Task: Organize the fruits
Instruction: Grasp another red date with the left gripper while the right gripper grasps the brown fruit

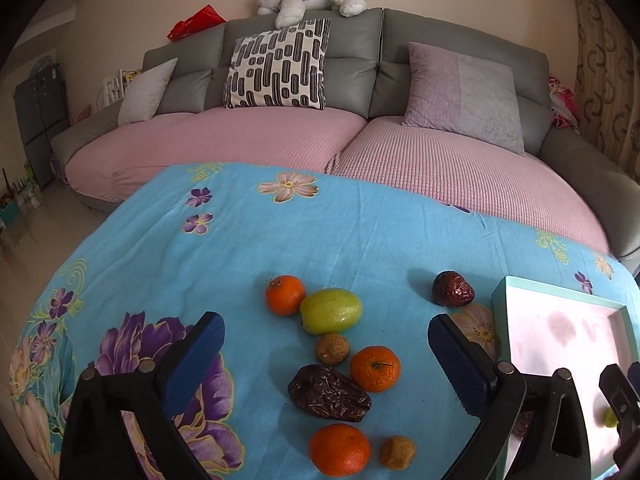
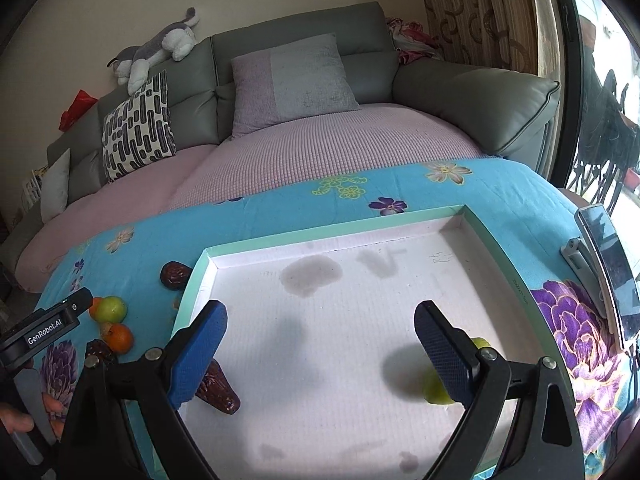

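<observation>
Loose fruit lies on the blue flowered cloth (image 1: 248, 240). There are three oranges (image 1: 375, 368), a green fruit (image 1: 330, 311), two small brown fruits (image 1: 332, 349), a big wrinkled date (image 1: 328, 394) and another date (image 1: 453, 289) further right. My left gripper (image 1: 328, 360) hovers open over this cluster, touching nothing. A teal-rimmed white tray (image 2: 496, 240) holds a date (image 2: 218, 388) and a green fruit (image 2: 436, 390), which is partly hidden behind the right finger. My right gripper (image 2: 320, 352) is open above the tray with nothing between its fingers.
A grey sofa (image 1: 360, 60) with a pink cover and cushions runs behind the table. A phone on a stand (image 2: 608, 264) sits at the table's right edge. The left gripper's body (image 2: 44, 328) and a hand (image 2: 16, 420) show left of the tray.
</observation>
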`<control>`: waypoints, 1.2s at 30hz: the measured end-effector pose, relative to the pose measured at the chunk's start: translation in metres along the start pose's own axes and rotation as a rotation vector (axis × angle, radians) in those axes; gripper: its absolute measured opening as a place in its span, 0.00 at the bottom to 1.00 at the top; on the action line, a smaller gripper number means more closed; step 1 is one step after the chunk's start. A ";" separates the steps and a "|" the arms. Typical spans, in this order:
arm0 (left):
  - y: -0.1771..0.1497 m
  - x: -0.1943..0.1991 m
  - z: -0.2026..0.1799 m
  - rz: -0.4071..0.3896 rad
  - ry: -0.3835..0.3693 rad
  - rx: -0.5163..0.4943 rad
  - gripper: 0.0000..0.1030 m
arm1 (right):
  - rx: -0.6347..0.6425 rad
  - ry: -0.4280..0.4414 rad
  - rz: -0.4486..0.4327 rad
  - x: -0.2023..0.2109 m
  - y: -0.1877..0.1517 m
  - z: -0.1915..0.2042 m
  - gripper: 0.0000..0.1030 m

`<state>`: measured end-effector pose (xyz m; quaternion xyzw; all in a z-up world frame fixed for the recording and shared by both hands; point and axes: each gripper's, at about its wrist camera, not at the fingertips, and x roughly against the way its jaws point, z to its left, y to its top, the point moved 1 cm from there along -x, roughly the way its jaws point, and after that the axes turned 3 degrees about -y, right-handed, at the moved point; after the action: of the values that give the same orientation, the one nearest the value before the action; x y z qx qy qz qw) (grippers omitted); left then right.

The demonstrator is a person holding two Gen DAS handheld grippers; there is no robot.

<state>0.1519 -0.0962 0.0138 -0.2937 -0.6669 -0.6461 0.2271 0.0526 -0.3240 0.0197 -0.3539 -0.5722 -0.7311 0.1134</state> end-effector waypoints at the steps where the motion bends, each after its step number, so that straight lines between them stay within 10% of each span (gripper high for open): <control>1: 0.000 0.000 0.001 0.002 0.007 0.001 1.00 | 0.016 0.018 0.001 -0.001 0.000 0.006 0.92; 18: 0.010 0.014 0.042 -0.062 0.149 0.016 1.00 | 0.160 0.148 -0.041 0.000 0.001 0.075 0.92; 36: 0.010 0.009 0.072 0.003 0.011 0.081 0.95 | 0.212 0.079 -0.045 -0.007 -0.001 0.095 0.92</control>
<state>0.1581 -0.0242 0.0225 -0.2817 -0.6908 -0.6197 0.2436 0.0940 -0.2384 0.0233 -0.2977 -0.6491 -0.6824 0.1562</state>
